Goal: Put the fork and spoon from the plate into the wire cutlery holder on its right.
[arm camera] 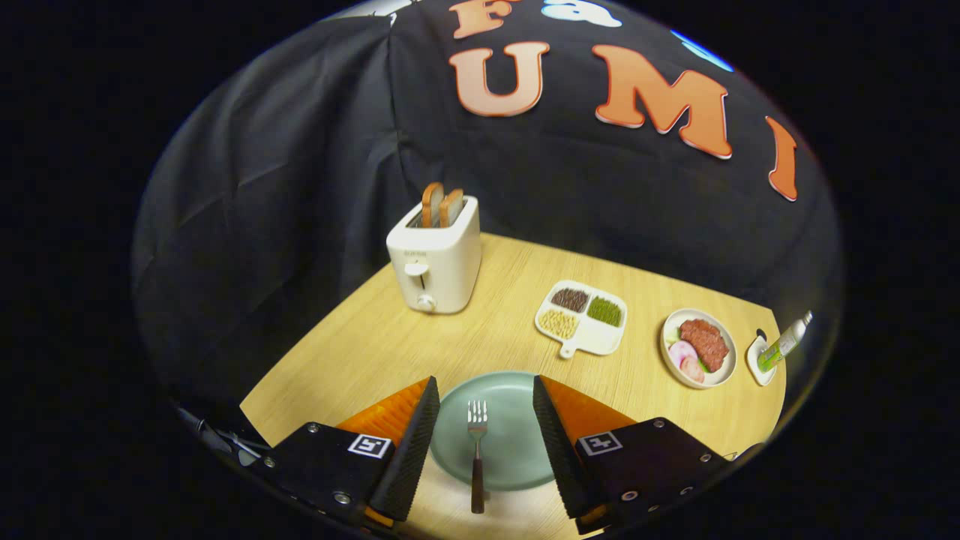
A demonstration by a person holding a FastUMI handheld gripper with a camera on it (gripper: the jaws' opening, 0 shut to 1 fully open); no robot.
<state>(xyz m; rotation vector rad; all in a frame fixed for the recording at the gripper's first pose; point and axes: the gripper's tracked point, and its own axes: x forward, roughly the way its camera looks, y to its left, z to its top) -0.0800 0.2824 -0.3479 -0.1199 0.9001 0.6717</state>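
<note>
Gripper view. My jaws (485, 420) stood wide apart at the bottom centre of the frame, holding nothing. Between them lay the green plate (517, 435) on the wooden surface (375, 345). The fork (477, 450) rested on the plate, tines pointing away from me, its dark handle running off the near rim. Beyond, upper left of centre, a white toaster (435, 262) held two slices of bread (441, 206). Right of centre sat a divided tray (581, 316) of beans and grains. Further right, a small plate of meat (698, 347), then a little dish with a tube (780, 346) at the surface's edge.
</note>
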